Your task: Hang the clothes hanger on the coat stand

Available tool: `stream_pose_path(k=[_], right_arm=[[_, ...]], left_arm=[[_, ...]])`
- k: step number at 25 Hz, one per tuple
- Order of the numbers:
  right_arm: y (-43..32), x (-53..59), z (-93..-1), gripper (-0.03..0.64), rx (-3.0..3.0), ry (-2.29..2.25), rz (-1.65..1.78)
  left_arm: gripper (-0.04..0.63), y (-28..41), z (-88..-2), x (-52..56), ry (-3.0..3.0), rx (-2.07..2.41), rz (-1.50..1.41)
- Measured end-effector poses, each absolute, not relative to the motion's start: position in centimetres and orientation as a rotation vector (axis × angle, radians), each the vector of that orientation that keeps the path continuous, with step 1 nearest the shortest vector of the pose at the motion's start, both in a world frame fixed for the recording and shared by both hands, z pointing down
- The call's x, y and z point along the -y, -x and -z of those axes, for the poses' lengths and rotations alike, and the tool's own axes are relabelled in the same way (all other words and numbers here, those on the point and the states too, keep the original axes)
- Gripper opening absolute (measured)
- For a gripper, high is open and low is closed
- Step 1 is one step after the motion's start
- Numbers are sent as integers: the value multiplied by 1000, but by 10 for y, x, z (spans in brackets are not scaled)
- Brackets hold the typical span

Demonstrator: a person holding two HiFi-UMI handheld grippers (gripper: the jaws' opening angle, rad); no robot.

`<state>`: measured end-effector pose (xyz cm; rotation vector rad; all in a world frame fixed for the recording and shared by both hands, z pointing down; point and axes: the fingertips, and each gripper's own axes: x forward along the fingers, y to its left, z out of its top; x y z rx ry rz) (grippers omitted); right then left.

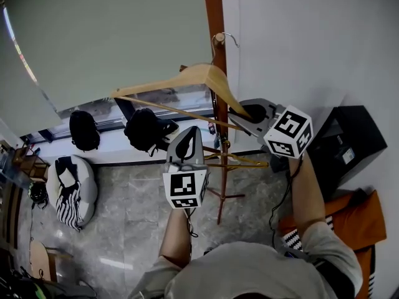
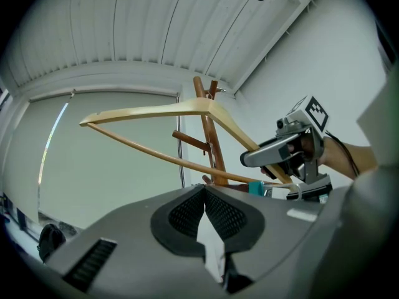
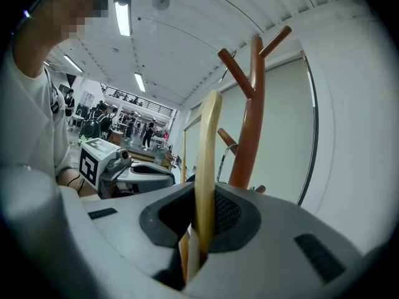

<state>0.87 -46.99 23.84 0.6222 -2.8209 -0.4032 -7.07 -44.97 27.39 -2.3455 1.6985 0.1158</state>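
Observation:
A pale wooden hanger (image 1: 187,80) with a metal hook (image 1: 225,37) is held up against the red-brown coat stand (image 1: 215,17). The hook lies close to the pole; whether it rests on a peg I cannot tell. My right gripper (image 1: 244,113) is shut on the lower end of the hanger's right arm, and in the right gripper view the wood (image 3: 207,142) rises from between the jaws beside the stand (image 3: 249,117). My left gripper (image 1: 186,143) sits just below the hanger's cross bar, pads together, holding nothing. The left gripper view shows the hanger (image 2: 162,112), the stand (image 2: 209,136) and the right gripper (image 2: 274,156).
A white wall stands right of the stand, a blind-covered window left of it. Two black bags (image 1: 84,129) (image 1: 144,129) lie on the sill. A striped beanbag (image 1: 72,189) is on the floor. A black box (image 1: 349,142) and an orange cushion (image 1: 352,220) sit at right.

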Motion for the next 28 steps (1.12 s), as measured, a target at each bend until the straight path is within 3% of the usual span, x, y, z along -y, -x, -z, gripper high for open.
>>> stream_pose_path(k=[28], right_arm=[[-14,513,-264,35,2842,-526,470]], left_arm=[[11,73,-308,475,2263,-1877,-29]])
